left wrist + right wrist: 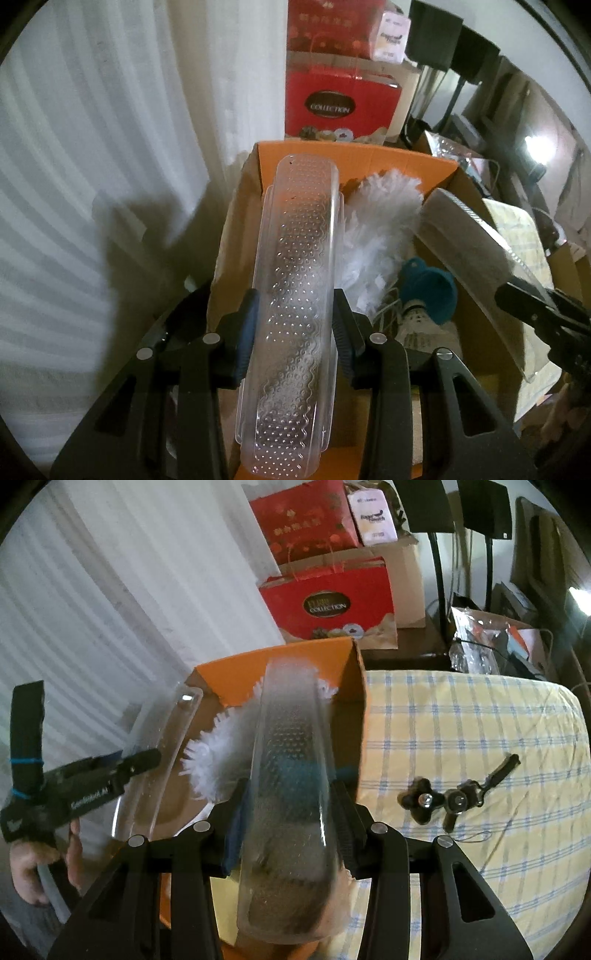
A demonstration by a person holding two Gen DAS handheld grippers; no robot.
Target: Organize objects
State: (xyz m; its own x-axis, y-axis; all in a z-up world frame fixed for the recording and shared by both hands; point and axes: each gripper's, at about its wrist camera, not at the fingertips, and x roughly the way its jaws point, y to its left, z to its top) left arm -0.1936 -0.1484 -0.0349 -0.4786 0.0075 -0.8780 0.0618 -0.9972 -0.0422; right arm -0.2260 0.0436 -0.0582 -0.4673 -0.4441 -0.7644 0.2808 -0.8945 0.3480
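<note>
My left gripper (295, 317) is shut on a long clear plastic tray (299, 266) with a dotted bottom, held on edge over an open cardboard box (354, 162) with orange flaps. My right gripper (291, 805) is shut on a second clear tray (291, 760), also on edge over the box (236, 675). Each gripper shows in the other's view: the right one (532, 299) with its tray (476, 236) at right, the left one (140, 764) with its tray (162, 749) at left. Inside the box lie a white fluffy duster (373, 225) and a teal object (428, 288).
A white curtain (110, 147) hangs left of the box. Red gift boxes and a paper bag (328, 605) stand behind it. To the right a yellow checked cloth (461, 720) covers a table, with small black hardware parts (458, 797) on it. A hand (26, 871) grips the left tool.
</note>
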